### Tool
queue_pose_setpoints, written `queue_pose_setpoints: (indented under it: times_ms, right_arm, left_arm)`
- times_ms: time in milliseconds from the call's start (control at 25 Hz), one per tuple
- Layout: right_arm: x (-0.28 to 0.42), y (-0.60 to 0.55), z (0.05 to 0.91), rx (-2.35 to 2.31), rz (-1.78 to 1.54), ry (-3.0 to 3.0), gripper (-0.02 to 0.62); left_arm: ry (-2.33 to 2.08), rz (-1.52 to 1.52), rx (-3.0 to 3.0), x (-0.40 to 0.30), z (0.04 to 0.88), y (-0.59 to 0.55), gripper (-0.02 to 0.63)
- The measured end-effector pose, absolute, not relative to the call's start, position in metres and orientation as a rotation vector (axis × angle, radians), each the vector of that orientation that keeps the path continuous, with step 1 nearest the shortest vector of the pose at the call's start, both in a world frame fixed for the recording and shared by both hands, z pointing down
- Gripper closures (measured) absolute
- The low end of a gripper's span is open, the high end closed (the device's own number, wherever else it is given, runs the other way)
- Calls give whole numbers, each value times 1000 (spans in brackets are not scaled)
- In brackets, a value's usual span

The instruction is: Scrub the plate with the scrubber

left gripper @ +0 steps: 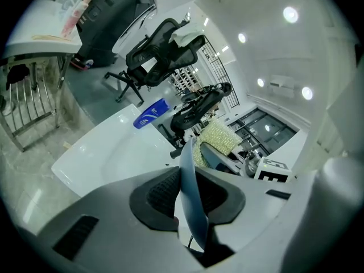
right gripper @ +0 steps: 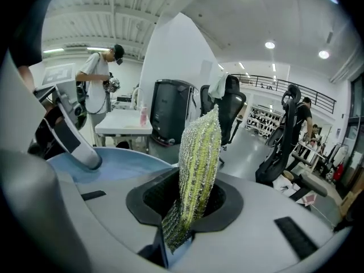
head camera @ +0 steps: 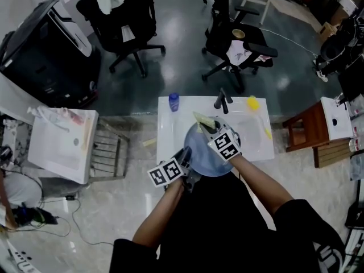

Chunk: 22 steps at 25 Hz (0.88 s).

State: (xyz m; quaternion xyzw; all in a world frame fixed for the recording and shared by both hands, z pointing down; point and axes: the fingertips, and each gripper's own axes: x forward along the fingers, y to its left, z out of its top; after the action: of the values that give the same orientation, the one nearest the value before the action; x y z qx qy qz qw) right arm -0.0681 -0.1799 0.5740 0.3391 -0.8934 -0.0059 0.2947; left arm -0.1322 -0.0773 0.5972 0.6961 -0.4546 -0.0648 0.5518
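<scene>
Left tongs [left gripper: 190,201] clamped on plate [left gripper: 186,166] rim, right tongs [right gripper: 190,203] pinching scrubber [right gripper: 200,147] upright, at plate's far edge

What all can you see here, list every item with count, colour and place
sink: one, white, centre
plate: one, blue, over the sink
scrubber: one, yellow-green, by the plate's far rim
bottle: one, blue, sink's far left corner
faucet: one, black, sink's far edge
yellow object: one, sink's far right corner
office chairs: two, black, beyond the sink
second sink: one, white, left
left gripper: one, grey, shut on the plate's rim
right gripper: one, grey, shut on the scrubber
</scene>
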Motion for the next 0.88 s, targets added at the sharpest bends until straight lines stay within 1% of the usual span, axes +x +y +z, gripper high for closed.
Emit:
queue_pose_setpoints:
  times_ms: [880]
  right_arm:
    - [-21,-187,588,986,24,-2286,529]
  left_arm:
    - [-1021,-193,1642,-129,598,-75,529]
